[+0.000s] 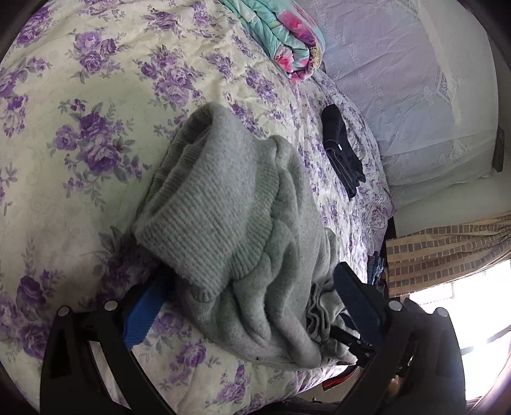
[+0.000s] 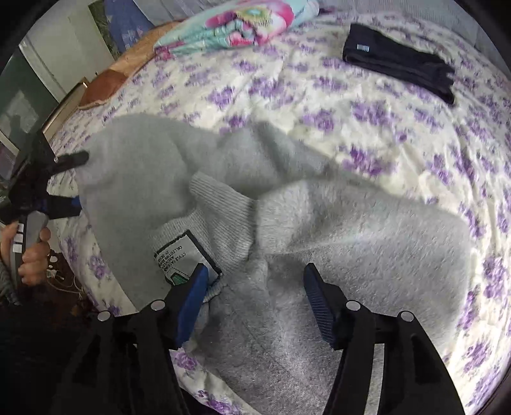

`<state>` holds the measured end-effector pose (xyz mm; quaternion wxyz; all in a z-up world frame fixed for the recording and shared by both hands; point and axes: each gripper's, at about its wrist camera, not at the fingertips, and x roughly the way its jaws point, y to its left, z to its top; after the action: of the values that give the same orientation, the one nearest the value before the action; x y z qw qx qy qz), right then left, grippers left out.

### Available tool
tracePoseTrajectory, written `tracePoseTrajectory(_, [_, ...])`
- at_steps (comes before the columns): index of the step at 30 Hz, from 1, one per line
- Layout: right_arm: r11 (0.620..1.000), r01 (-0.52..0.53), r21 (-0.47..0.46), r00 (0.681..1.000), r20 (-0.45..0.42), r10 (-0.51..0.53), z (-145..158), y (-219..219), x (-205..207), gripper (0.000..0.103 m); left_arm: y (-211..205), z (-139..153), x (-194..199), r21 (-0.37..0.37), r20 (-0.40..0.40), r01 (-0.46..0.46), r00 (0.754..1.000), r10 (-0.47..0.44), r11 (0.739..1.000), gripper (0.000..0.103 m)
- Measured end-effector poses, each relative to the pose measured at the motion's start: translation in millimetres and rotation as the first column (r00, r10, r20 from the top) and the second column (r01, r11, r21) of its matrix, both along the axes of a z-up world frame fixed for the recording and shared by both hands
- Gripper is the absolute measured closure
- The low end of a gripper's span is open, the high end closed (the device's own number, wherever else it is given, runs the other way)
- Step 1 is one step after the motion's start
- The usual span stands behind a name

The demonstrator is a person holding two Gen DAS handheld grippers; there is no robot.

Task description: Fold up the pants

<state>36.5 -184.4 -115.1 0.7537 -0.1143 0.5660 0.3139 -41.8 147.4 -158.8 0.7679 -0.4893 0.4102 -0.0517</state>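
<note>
Grey fleece pants lie bunched on the purple-flowered bedspread. In the left wrist view a ribbed cuff rests on top. My left gripper stands open and wide astride the bundle, its left fingertip hidden under the cuff. In the right wrist view the pants spread across the bed, with a ribbed band and a sewn label near the middle. My right gripper hangs open just above them, its left pad beside the label. At the far left the left gripper straddles the pants' edge.
A folded dark garment lies at the far right of the bed. A rolled bright floral blanket sits at the back. A pale pillow and a checked curtain lie to the right. A hand holds the left gripper off the bed's edge.
</note>
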Motion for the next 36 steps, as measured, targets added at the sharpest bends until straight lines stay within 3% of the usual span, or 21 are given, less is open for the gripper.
tracePoseTrajectory(3, [1.0, 0.004, 0.024, 1.0, -0.024, -0.004, -1.9, -4.3, 1.6, 0.037, 12.7, -9.0, 2.2, -0.055, 0.031, -0.064, 0.997, 0.066, 0.996, 0.005])
tracePoseTrajectory(5, [1.0, -0.012, 0.009, 1.0, 0.005, 0.012, 3.3, -1.5, -3.2, 0.037, 17.1, -14.8, 5.5, -0.074, 0.039, -0.085, 0.995, 0.088, 0.994, 0.005])
tracePoseTrajectory(11, [0.997, -0.062, 0.051, 0.984, 0.168, 0.053, 39.3, 0.4, -19.6, 0.037, 10.8, -8.6, 7.2, -0.005, 0.05, -0.098, 0.994, 0.098, 0.995, 0.008])
tracePoseTrajectory(13, [0.998, -0.05, -0.032, 0.996, 0.072, 0.052, 15.2, 2.9, -10.8, 0.03, 15.0, -8.7, 2.9, 0.015, 0.011, -0.152, 0.988, 0.152, 0.988, 0.042])
tracePoseTrajectory(14, [0.996, -0.049, -0.071, 0.999, -0.022, 0.048, -7.2, 2.9, -5.8, 0.019, 17.3, -9.7, 1.9, 0.008, 0.001, -0.163, 0.987, 0.163, 0.987, 0.043])
tracePoseTrajectory(15, [0.998, -0.045, -0.05, 0.998, -0.036, 0.043, -15.0, 1.1, -4.8, 0.012, 17.6, -9.0, 1.0, 0.004, 0.006, -0.164, 0.986, 0.164, 0.986, 0.048])
tracePoseTrajectory(17, [0.997, -0.067, -0.042, 0.998, -0.021, 0.066, -15.2, 3.7, -7.3, 0.006, 14.1, -2.0, 1.7, 0.052, 0.012, -0.151, 0.989, 0.151, 0.987, 0.056])
tracePoseTrajectory(19, [0.994, -0.089, -0.064, 0.996, -0.004, 0.089, -14.5, 6.7, -10.6, 0.006, 12.5, 7.0, 0.8, 0.076, 0.028, -0.147, 0.989, 0.145, 0.986, 0.063])
tracePoseTrajectory(24, [0.994, -0.105, -0.031, 0.994, 0.034, 0.106, 1.8, -0.7, -14.1, 0.006, -0.4, 42.8, -4.5, 0.161, 0.087, -0.133, 0.989, 0.12, 0.978, 0.067])
tracePoseTrajectory(28, [0.992, -0.09, 0.091, 0.993, 0.078, 0.083, 30.1, -17.8, -11.6, 0.006, -21.3, 79.9, -3.3, 0.281, 0.141, -0.095, 0.988, 0.057, 0.955, 0.067])
tracePoseTrajectory(30, [0.992, -0.063, 0.107, 0.997, 0.042, 0.059, 24.4, -25.7, -3.9, 0.006, -34.8, 98.0, -0.7, 0.339, 0.161, -0.072, 0.987, 0.018, 0.938, 0.068])
tracePoseTrajectory(32, [0.999, -0.029, 0.021, 0.998, -0.049, 0.03, -4.2, -29.1, 5.1, 0.006, -48.7, 114.5, 2.9, 0.389, 0.177, -0.045, 0.984, -0.027, 0.92, 0.068])
tracePoseTrajectory(36, [0.997, -0.06, 0.047, 0.997, -0.054, 0.063, -3.7, -29.1, 4.1, 0.003, -83.4, 142.9, 12.2, 0.464, 0.204, 0.013, 0.971, -0.121, 0.886, 0.068])
